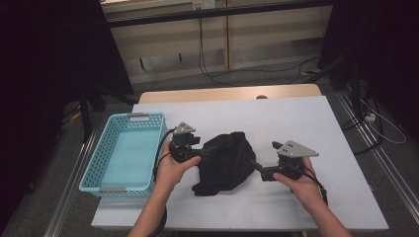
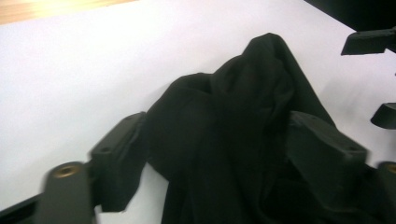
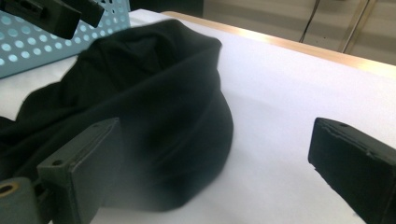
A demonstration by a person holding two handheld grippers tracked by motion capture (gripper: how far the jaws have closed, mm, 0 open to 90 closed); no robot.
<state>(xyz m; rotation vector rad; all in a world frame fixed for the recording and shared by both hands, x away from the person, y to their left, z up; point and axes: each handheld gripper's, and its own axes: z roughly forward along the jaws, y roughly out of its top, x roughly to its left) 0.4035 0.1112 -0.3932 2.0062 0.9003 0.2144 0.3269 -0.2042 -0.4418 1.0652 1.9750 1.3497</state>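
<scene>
A crumpled black cloth point(image 1: 225, 160) lies in a heap on the white table point(image 1: 296, 118), between my two grippers. My left gripper point(image 1: 205, 154) is at the cloth's left edge. In the left gripper view its jaws point(image 2: 219, 120) stand wide apart with the cloth point(image 2: 233, 140) bulging up between them, and the pads do not pinch it. My right gripper point(image 1: 254, 165) is at the cloth's right edge. In the right gripper view it point(image 3: 217, 130) is open: the left jaw lies against the cloth point(image 3: 140, 107), the right jaw stands over bare table.
An empty light-blue perforated basket point(image 1: 99, 168) stands on the table's left side, just beyond my left hand; its wall point(image 3: 28, 51) appears in the right gripper view. The table's wooden far edge point(image 1: 222, 94) runs behind, and cables lie on the floor beyond.
</scene>
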